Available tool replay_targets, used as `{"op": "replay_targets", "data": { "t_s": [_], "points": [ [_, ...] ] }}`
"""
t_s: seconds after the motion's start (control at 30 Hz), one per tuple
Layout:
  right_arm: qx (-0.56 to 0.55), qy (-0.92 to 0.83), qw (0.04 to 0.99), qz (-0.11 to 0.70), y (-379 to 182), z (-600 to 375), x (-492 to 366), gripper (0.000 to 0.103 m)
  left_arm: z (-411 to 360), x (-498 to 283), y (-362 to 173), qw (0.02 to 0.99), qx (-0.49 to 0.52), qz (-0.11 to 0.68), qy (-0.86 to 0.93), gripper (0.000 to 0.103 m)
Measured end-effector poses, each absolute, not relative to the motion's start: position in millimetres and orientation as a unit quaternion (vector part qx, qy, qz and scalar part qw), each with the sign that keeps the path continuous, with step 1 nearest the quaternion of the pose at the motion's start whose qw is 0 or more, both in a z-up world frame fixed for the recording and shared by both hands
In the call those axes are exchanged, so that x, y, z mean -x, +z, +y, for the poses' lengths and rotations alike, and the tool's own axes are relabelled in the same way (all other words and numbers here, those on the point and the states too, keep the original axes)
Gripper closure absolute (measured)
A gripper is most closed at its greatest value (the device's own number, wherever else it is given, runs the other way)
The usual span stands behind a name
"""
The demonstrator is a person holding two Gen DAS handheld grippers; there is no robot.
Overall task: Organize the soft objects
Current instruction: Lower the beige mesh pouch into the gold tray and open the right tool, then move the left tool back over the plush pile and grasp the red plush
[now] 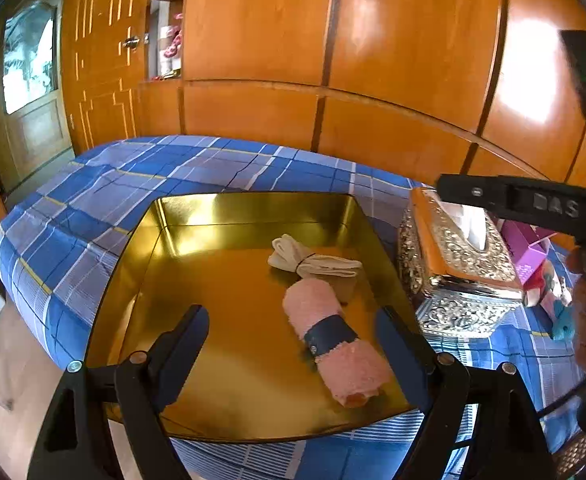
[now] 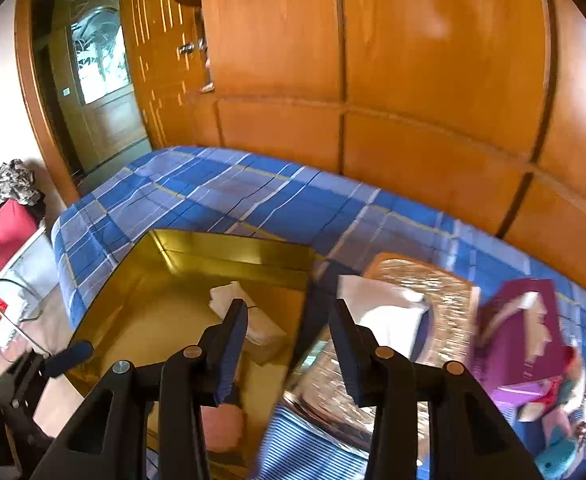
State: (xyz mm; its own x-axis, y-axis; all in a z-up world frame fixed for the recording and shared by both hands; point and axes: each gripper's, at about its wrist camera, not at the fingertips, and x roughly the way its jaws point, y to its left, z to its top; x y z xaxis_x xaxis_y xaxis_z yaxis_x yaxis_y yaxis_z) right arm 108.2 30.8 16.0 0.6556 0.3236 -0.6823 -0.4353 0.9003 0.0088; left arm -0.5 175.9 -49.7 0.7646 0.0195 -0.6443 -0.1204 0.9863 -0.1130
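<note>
The left gripper [image 1: 293, 344] hangs over the gold tray [image 1: 181, 240], jaws spread wide and empty. The right gripper [image 2: 289, 344] stands partly spread, holding nothing, above the tray's right wall. In the tray lie a pink rolled towel [image 1: 333, 340] with a dark band and, just behind it, a tied white cloth [image 1: 313, 262]. An ornate tissue box [image 1: 457, 276] sits beside the tray's right wall.

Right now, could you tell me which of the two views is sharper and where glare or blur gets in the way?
Left wrist view: sharp; the gold tray mirrors bright light on its far wall, and the wooden wardrobe shows a white glare patch. Right wrist view: motion-smeared, worst over the tissue box and the purple bag. Both bend straight lines.
</note>
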Motion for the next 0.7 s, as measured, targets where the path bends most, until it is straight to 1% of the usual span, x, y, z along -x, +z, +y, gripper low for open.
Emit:
{"op": "replay_targets", "data": {
  "t_s": [0.3, 0.7],
  "points": [
    [0.051, 0.14, 0.936, 0.32, 29.0, -48.3, -80.9, 0.061, 161.5, 7.1, -41.1, 0.94, 0.057, 0.335, 0.023, 0.018],
    [-0.002, -0.003, 0.945, 0.328, 17.3, -175.3, -77.2, 0.061, 126.3, 12.8, -32.2, 0.943, 0.019, 0.332, -0.015, 0.018]
  ]
}}
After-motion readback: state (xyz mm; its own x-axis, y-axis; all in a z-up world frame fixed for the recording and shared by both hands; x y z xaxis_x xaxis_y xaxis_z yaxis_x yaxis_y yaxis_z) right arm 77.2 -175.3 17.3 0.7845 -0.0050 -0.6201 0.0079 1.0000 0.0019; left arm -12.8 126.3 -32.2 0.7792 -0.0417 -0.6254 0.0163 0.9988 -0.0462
